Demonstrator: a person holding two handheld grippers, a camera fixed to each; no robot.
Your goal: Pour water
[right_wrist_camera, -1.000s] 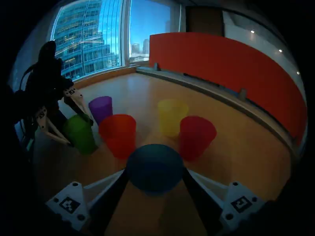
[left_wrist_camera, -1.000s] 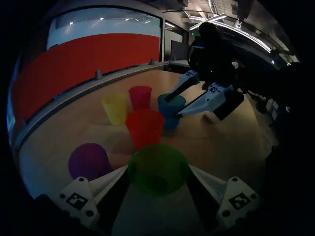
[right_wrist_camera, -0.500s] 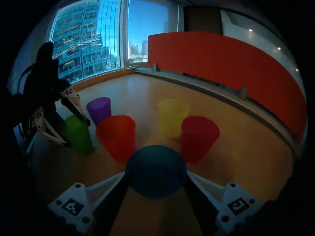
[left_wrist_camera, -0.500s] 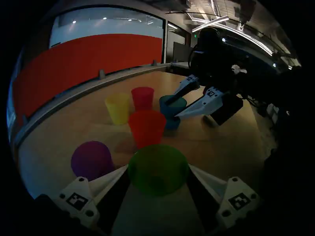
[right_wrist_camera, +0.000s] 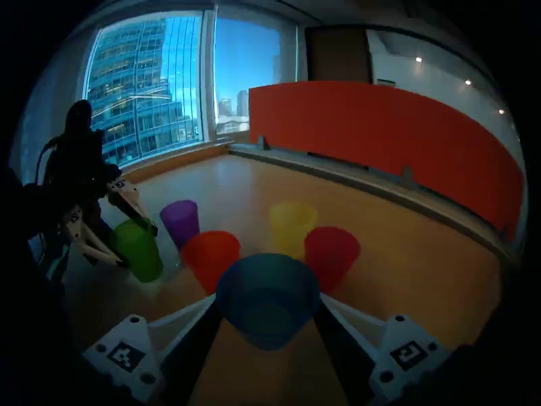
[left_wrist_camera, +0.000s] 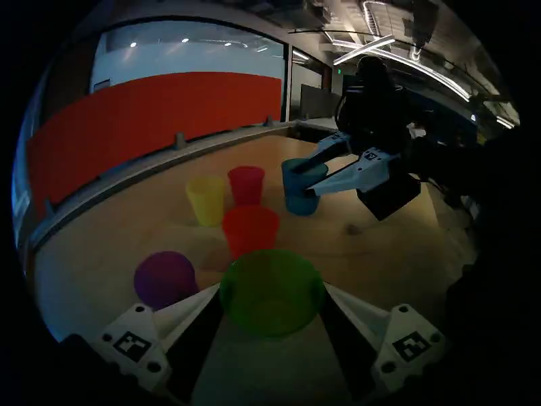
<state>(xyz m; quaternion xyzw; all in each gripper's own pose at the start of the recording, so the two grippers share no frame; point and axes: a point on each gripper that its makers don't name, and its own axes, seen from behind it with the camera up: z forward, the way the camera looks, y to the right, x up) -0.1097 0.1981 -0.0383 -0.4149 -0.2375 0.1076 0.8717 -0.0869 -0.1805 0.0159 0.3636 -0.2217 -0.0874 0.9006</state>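
Note:
In the left gripper view my left gripper (left_wrist_camera: 272, 287) is shut on a green cup (left_wrist_camera: 272, 304), both fingers pressing its sides. Beyond it on the wooden table (left_wrist_camera: 385, 264) stand a purple cup (left_wrist_camera: 166, 279), an orange cup (left_wrist_camera: 250, 230), a yellow cup (left_wrist_camera: 206, 199) and a red cup (left_wrist_camera: 246, 184). My right gripper (left_wrist_camera: 299, 181) holds a blue cup (left_wrist_camera: 301, 189) upright above the table. In the right gripper view that gripper (right_wrist_camera: 268, 298) is shut on the blue cup (right_wrist_camera: 268, 311). At the left, the left gripper (right_wrist_camera: 137, 247) grips the green cup (right_wrist_camera: 138, 252).
The purple cup (right_wrist_camera: 180, 222), orange cup (right_wrist_camera: 211, 256), yellow cup (right_wrist_camera: 292, 227) and red cup (right_wrist_camera: 331, 254) cluster between the two grippers. A long red wall panel (right_wrist_camera: 385, 135) and a raised ledge (left_wrist_camera: 135, 172) bound the table's far side. Windows (right_wrist_camera: 149, 88) stand behind the left hand.
Both grippers have risen with their cups. The blue cup has left the table and hangs above it. The standing cups sit lower and smaller in both views.

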